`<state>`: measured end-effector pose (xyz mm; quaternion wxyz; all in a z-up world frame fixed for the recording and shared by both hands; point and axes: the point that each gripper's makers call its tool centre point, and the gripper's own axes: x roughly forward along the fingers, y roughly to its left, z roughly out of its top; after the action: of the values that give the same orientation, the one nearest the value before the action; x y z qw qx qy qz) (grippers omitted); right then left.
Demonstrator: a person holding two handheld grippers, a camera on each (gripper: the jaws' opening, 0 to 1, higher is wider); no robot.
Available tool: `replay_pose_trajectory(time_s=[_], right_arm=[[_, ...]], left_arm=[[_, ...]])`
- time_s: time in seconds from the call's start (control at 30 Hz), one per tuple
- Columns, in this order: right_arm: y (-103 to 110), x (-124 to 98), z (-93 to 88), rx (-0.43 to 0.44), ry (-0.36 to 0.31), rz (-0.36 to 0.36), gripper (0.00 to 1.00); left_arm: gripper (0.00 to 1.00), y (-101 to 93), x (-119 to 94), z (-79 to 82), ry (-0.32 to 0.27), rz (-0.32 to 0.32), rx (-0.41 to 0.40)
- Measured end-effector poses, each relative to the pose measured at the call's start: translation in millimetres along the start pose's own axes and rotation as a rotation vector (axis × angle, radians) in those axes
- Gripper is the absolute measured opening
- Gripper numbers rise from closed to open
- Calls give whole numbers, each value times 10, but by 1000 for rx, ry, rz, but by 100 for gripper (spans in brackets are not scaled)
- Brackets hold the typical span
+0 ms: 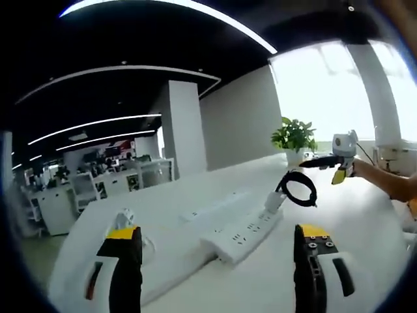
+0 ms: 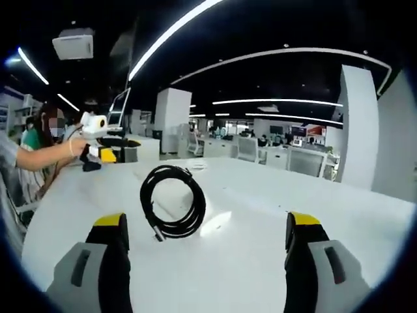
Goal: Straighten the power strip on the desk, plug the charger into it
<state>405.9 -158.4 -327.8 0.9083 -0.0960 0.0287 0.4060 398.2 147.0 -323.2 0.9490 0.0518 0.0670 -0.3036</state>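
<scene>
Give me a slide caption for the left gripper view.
Open left gripper hovers before a white plastic power strip on the white desk, a coiled black cable beyond it.

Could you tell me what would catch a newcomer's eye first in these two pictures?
In the left gripper view, a white power strip lies at an angle on the white desk between the open left gripper. A coiled black cable lies on the desk ahead of the open right gripper. Behind the desk, a potted green plant stands out against a bright window.
</scene>
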Motion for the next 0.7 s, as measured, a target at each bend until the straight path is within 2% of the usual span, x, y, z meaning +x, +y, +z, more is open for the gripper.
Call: replay_pose_trajectory(time_s=[0.17,0.3,0.47,0.57,0.7], right_arm=[[4,-34,29,-9,-2,-33,100],[27,-74,62,32,-26,-44,100],[-32,-147,111,44,-55,-112,99],[-29,-194,146,59,-68,-125,99],[12,-263,194,35,-76,-154,100]], left_arm=[[98,-22,-71,-29,-8,19,-5],[97,-46,-130,-28,-21,33,-2],[98,-105,-211,-28,-32,40,23],[98,-136,-253,-28,-39,34,17],[98,-166,-297,-15,-52,45,21]])
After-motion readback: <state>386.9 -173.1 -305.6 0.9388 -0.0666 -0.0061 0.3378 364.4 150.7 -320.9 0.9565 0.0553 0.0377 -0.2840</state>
